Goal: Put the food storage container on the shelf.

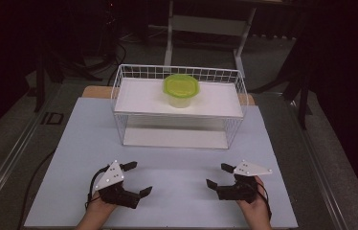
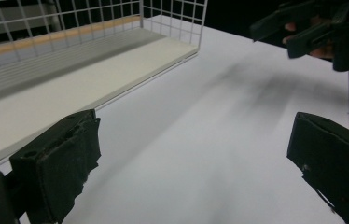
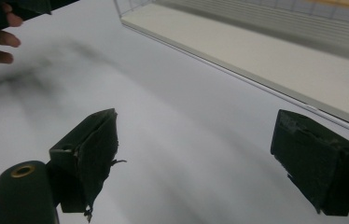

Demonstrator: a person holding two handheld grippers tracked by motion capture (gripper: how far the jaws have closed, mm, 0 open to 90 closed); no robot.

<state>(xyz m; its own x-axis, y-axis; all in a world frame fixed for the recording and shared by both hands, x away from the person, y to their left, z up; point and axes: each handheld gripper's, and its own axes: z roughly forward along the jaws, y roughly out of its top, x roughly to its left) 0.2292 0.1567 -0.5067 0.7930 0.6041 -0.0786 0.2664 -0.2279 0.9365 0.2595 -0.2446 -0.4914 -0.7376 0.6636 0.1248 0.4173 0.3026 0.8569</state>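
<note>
High view: both the left gripper point(image 1: 135, 178) and right gripper point(image 1: 218, 175) rest spread wide and empty, and the tub point(image 1: 181, 91) on the rack point(image 1: 119, 88) looks light, slippery plastic, best squeezed gently across its sides under the lid.

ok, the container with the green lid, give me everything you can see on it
The container is a small round tub with a pale, translucent-looking body, probably plastic, and a bright yellow-green lid that overhangs it and seems to be seated on. It stands upright on the white upper shelf of the wire rack, near the back and roughly centred. Only the shelf touches it. Contents can't be made out. Both grippers are far from it, at the near edge of the table.
</note>
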